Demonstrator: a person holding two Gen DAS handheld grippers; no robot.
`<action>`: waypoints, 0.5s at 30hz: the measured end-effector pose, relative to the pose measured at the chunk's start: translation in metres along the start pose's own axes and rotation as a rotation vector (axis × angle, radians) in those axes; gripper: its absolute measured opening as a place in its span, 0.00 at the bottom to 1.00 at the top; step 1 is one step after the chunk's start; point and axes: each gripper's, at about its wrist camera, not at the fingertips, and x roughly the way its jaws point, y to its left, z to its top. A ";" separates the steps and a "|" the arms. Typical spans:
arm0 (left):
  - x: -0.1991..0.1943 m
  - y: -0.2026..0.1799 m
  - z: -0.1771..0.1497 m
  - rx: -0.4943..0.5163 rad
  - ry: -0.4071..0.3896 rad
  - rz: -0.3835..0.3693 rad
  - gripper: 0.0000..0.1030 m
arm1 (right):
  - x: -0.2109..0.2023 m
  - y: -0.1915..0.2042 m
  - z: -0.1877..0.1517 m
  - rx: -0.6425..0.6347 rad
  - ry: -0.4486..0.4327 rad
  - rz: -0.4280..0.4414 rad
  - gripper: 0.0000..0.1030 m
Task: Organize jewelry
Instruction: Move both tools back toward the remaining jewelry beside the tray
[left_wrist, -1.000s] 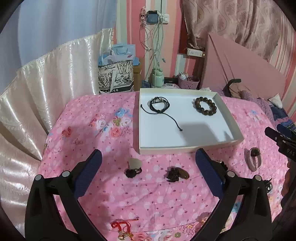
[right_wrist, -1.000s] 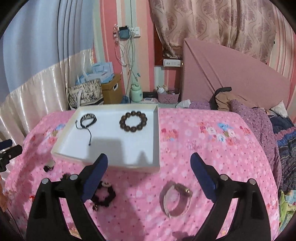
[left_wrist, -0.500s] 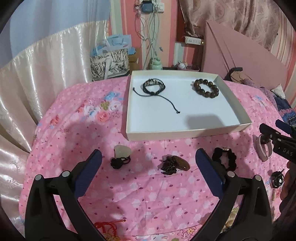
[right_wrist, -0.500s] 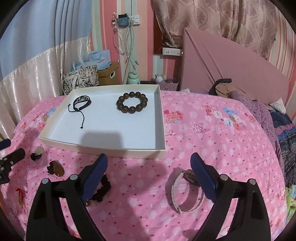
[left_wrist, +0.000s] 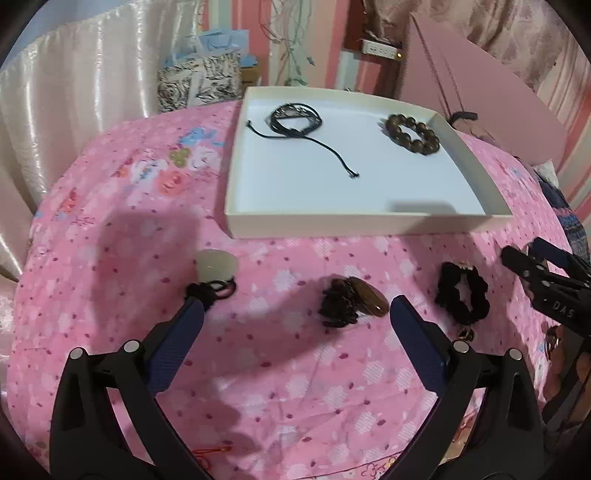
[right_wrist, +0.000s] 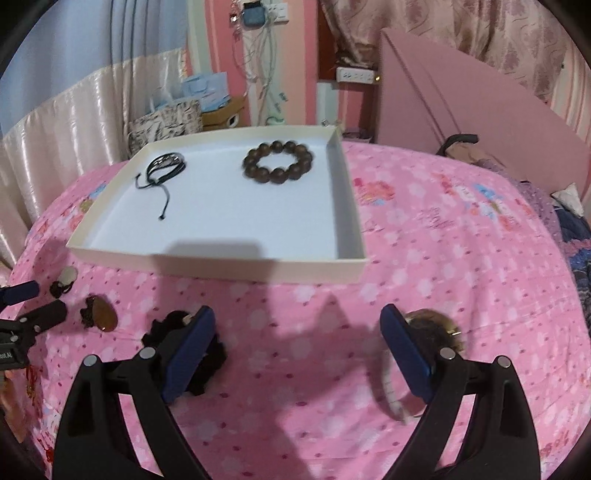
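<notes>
Two bracelets, a black cord one (left_wrist: 295, 120) and a wooden bead one (left_wrist: 413, 133), lie in the white tray (left_wrist: 362, 221). On the bed (left_wrist: 110, 229), a pale pendant (left_wrist: 216, 264), brown stone pendant (left_wrist: 354, 301), black scrunchie (left_wrist: 463, 295) and watch (right_wrist: 432, 328) remain. The left gripper (left_wrist: 295, 317) and right gripper (right_wrist: 297, 325) both hover with fingers spread and nothing between them.

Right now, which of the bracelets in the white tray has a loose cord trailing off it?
The black cord bracelet at the white tray's far left; its tail runs toward the middle. The brown bead bracelet is a closed ring.

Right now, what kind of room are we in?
Most likely a bedroom: the jewelry lies on a pink floral bedspread, a padded pink headboard stands behind it, and patterned curtains hang above.
</notes>
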 end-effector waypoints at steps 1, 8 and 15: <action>0.002 -0.001 -0.001 0.003 0.005 0.000 0.97 | 0.002 0.002 -0.001 -0.004 0.004 0.003 0.88; 0.014 -0.012 -0.005 0.044 0.033 -0.011 0.90 | 0.009 0.015 -0.008 -0.053 0.026 0.006 0.88; 0.017 -0.015 -0.005 0.067 0.025 -0.022 0.80 | 0.016 0.014 -0.011 -0.058 0.057 0.012 0.88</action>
